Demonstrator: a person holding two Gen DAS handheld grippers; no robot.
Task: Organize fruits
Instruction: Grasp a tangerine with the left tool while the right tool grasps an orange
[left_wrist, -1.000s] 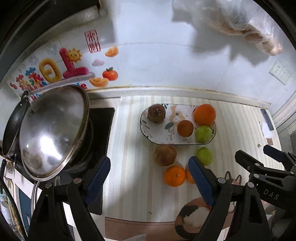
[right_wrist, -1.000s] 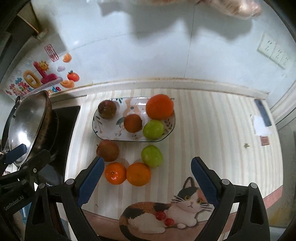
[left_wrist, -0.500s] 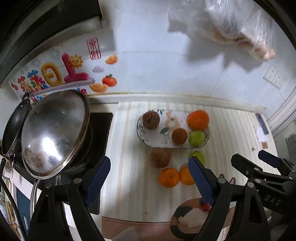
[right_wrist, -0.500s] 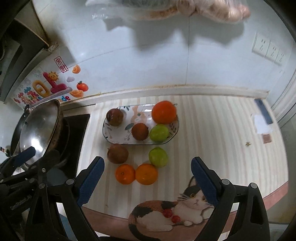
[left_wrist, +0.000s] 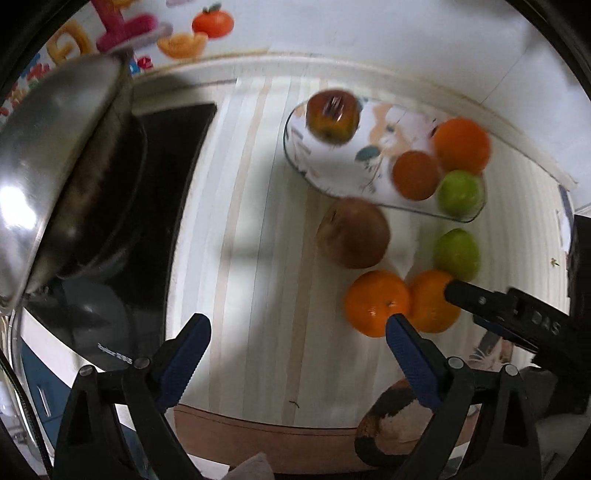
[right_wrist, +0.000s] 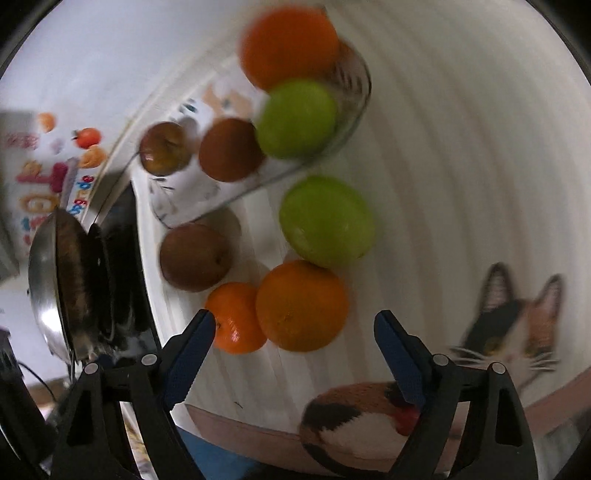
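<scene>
A patterned oval plate (left_wrist: 334, 177) (right_wrist: 184, 201) holds a brown fruit (left_wrist: 332, 114), a large orange (left_wrist: 461, 146), a small dark orange fruit (left_wrist: 415, 181) and a green one (left_wrist: 460, 192). On the counter in front of it lie a brown fruit (left_wrist: 352, 238) (right_wrist: 194, 256), a green fruit (left_wrist: 456, 254) (right_wrist: 327, 221), a mandarin (left_wrist: 376, 302) (right_wrist: 234, 317) and an orange (right_wrist: 301, 304). My left gripper (left_wrist: 297, 332) points down at bare counter left of the mandarin, jaws opening and empty. My right gripper (right_wrist: 293, 325) hovers just short of the orange, jaws closing, pads not touching it.
A wok under a steel lid (left_wrist: 55, 177) sits on a black hob (left_wrist: 166, 192) at the left. A cat-print mat (right_wrist: 369, 417) lies at the counter's front edge. The back wall with fruit stickers (left_wrist: 212, 24) runs behind the plate. One right finger (left_wrist: 480, 301) crosses the orange.
Both grippers have dropped toward the counter, so the fruits look much larger. The right view has rolled, tilting the plate. The right jaws are a little narrower, the left a little wider.
</scene>
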